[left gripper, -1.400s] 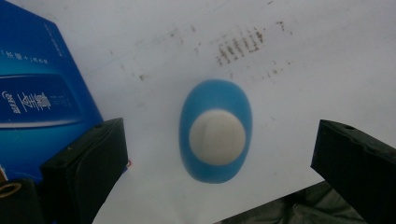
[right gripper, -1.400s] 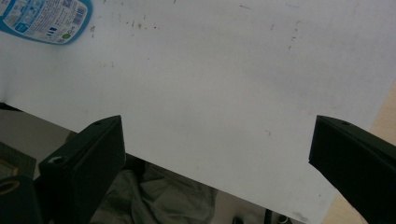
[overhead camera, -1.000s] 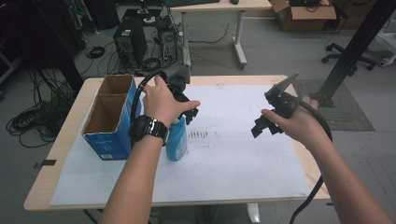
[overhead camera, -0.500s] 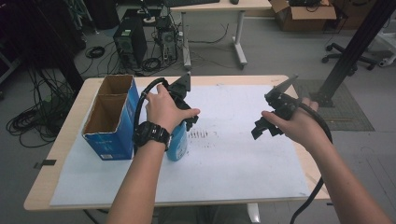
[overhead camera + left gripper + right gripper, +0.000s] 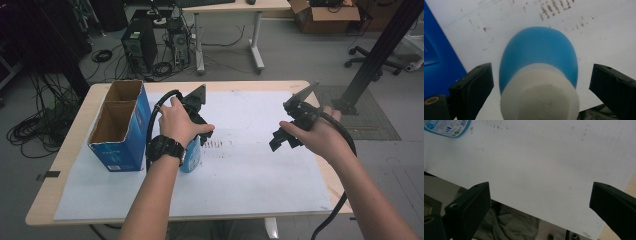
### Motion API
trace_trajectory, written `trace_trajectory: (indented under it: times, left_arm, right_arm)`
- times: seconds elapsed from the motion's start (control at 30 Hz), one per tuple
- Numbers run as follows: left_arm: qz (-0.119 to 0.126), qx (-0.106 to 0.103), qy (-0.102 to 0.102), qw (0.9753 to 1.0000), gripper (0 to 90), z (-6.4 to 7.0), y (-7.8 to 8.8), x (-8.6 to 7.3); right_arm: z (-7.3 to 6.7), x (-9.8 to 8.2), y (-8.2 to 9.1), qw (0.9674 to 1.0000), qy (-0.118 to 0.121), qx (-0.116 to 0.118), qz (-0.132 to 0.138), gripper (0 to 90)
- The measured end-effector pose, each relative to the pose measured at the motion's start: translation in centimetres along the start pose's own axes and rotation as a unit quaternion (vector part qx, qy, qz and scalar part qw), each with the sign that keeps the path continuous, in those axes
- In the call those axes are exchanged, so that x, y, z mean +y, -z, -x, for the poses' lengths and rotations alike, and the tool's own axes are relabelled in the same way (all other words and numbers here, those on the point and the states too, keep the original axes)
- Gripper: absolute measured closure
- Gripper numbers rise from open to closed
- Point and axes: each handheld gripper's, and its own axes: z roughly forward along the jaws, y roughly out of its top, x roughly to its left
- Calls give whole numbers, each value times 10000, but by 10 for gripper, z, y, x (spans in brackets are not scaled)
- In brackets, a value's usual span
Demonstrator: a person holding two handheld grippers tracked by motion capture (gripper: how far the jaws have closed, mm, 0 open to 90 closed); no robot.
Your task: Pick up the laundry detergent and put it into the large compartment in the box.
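Centring the left gripper point(image 5: 200, 131) over the blue bottle point(image 5: 537, 57) comes first: its fingers point(image 5: 472, 85) stand wide, straddling the white cap untouched. Close evenly on the neck (probably upright on the table point(image 5: 260, 175), beside the box point(image 5: 120, 127)). Right gripper point(image 5: 285, 139) hangs open, empty.

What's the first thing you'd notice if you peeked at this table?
Probably the blue plastic bottle with a white cap, standing upright on the white paper sheet right beside the open blue cardboard box at the table's left. The left gripper hangs over it, jaws open on either side of the cap. The right gripper hovers open above bare paper.
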Motion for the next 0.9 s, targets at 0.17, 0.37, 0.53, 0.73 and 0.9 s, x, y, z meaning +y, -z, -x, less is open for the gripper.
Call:
trace_trajectory:
  times: [0.17, 0.37, 0.53, 0.73, 0.9]
  left_arm:
    - [-7, -5, 3, 10000, 58, 0, -2, 1]
    - [-10, -18, 7, 10000, 109, -1, -3, 1]
    - [-5, -7, 0, 10000, 118, -1, -3, 1]
    - [-55, -35, -31, 10000, 147, 0, -5, 1]
    - [-71, -22, -42, 10000, 176, -1, -6, 1]
  right_arm:
    - [1, 0, 0, 10000, -24, 5, 3, 38]
    - [1, 0, -1, 10000, -9, 14, -13, 38]
    - [1, 0, -2, 10000, -33, 10, -28, 38]
    - [2, 0, -3, 10000, -12, 2, -41, 38]
    - [2, -1, -3, 10000, -16, -9, -51, 38]
